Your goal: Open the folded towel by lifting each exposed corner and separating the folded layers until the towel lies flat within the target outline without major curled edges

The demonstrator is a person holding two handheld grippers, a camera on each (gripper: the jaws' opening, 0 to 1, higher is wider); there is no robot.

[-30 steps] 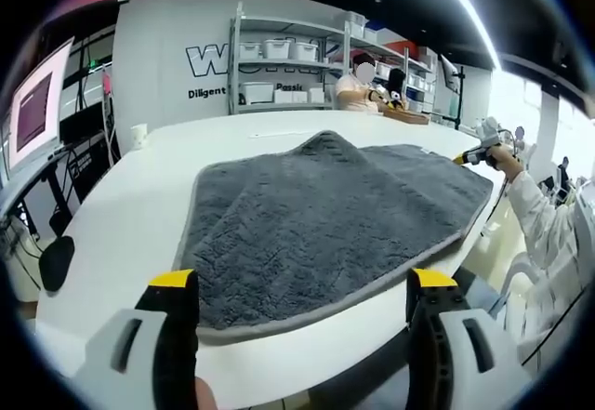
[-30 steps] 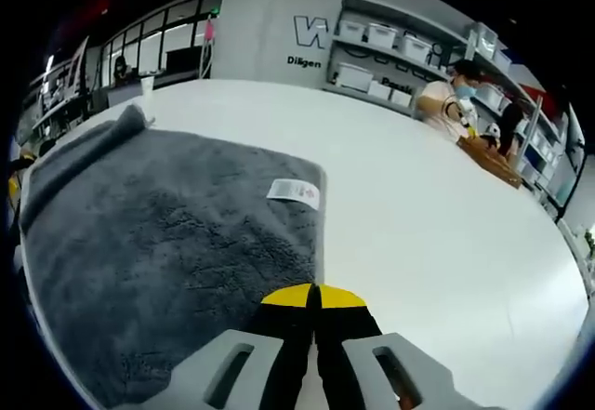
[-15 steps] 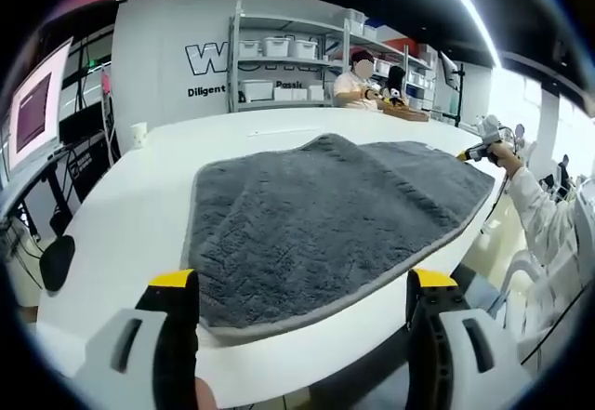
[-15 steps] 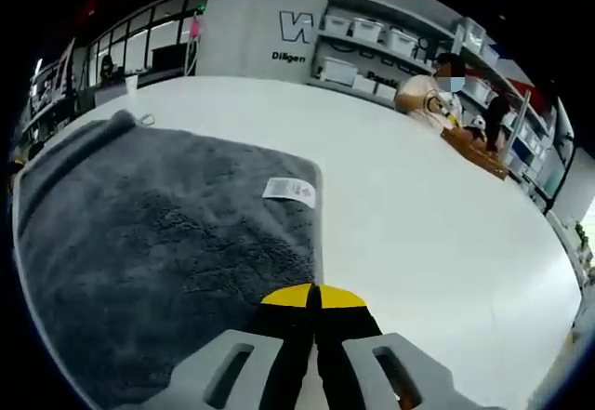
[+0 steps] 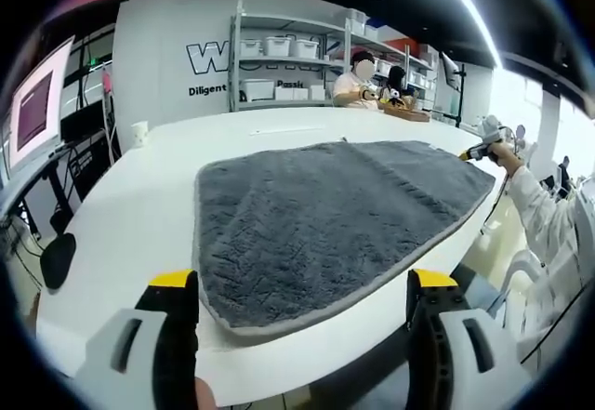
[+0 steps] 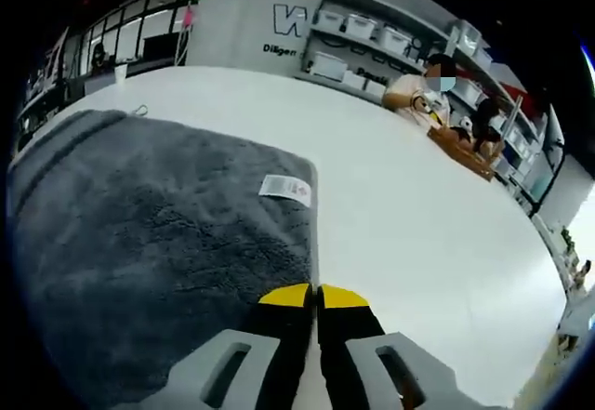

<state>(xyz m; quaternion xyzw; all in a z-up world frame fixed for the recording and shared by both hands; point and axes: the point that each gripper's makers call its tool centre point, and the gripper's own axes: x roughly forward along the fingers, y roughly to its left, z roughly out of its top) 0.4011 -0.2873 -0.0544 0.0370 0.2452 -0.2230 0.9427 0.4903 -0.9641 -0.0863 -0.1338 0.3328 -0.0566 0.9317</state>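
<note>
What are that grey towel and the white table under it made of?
The towel looks like plush microfibre or terry: its fuzzy pile shows pressed patterns, with a smoother stitched border. The table seems a smooth white laminate or painted top, with a faint sheen; the exact material is unclear.

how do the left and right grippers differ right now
The left gripper has its yellow-tipped black jaws spread wide apart, holding nothing; the right gripper has its jaws pressed together at the edge of the grey plush towel. The left one sits short of the towel's near corner, while the right one is right at the towel's edge on the white table. Both have yellow tips and grey bodies.
</note>
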